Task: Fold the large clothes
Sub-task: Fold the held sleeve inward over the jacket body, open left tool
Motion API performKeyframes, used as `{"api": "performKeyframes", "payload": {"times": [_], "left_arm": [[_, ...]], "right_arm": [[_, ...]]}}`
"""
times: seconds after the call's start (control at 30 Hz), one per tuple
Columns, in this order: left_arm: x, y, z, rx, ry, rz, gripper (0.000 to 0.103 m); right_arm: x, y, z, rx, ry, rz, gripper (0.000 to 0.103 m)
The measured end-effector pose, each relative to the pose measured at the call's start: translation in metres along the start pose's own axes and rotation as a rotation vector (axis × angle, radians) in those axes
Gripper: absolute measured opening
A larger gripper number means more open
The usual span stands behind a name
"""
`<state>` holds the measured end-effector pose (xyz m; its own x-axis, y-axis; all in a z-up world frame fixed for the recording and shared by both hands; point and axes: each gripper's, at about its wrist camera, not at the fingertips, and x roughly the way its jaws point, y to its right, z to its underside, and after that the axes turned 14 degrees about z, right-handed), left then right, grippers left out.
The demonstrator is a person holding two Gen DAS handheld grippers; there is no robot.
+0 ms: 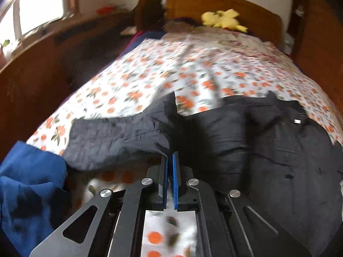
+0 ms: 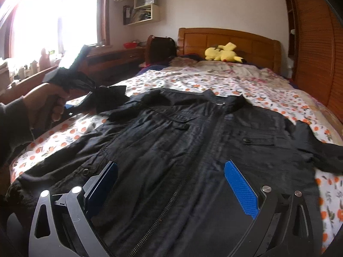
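A black zip-front jacket (image 2: 193, 141) lies face up on the bed, collar toward the headboard. My left gripper (image 1: 170, 157) is shut on the edge of the jacket's left sleeve (image 1: 120, 137) and holds it lifted above the sheet. In the right wrist view the left gripper (image 2: 92, 90) shows at the left, held in a hand, with the sleeve cuff pinched in it. My right gripper (image 2: 171, 184) is open and empty, hovering over the jacket's lower front near the zip. The jacket's right sleeve (image 2: 321, 150) lies spread to the right.
The bed has a white sheet with orange flowers (image 2: 193, 79) and a wooden headboard (image 2: 231, 40). A yellow plush toy (image 2: 223, 53) lies near the pillows. A blue garment (image 1: 27, 188) lies at the bed's left edge. A wooden cabinet (image 2: 310, 49) stands to the right, a window sill to the left.
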<state>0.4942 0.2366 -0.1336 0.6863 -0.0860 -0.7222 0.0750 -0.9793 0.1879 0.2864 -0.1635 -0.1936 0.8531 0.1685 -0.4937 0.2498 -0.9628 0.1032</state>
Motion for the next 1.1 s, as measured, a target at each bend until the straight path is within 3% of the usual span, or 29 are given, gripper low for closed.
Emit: {"api": "performKeyframes", "payload": {"times": [0.33,0.57,0.63,0.7,0.8,0.9,1.1], "left_arm": [[-0.047,0.106,0.029,0.171,0.018,0.098,0.003],[-0.042,0.134,0.070,0.234,-0.017,0.101,0.007],[-0.038,0.130,0.079,0.223,-0.036,0.131,0.018],[-0.041,0.128,0.088,0.231,-0.033,0.144,0.043],[-0.060,0.129,0.100,0.274,0.009,0.166,0.060],[-0.077,0.120,0.104,0.287,0.049,0.168,0.070],[-0.078,0.064,0.096,0.203,0.057,0.107,0.073]], "right_arm": [[-0.018,0.015,-0.007,0.001,0.014,0.018,0.097],[-0.009,0.023,-0.007,0.024,-0.023,0.039,0.097],[-0.006,0.024,-0.006,0.028,-0.035,0.039,0.097],[-0.005,0.022,-0.005,0.024,-0.040,0.042,0.097],[-0.003,0.017,-0.003,0.010,-0.047,0.044,0.097],[-0.002,0.011,-0.005,0.001,-0.049,0.042,0.097],[-0.002,-0.006,-0.007,-0.021,-0.038,0.036,0.097]]}}
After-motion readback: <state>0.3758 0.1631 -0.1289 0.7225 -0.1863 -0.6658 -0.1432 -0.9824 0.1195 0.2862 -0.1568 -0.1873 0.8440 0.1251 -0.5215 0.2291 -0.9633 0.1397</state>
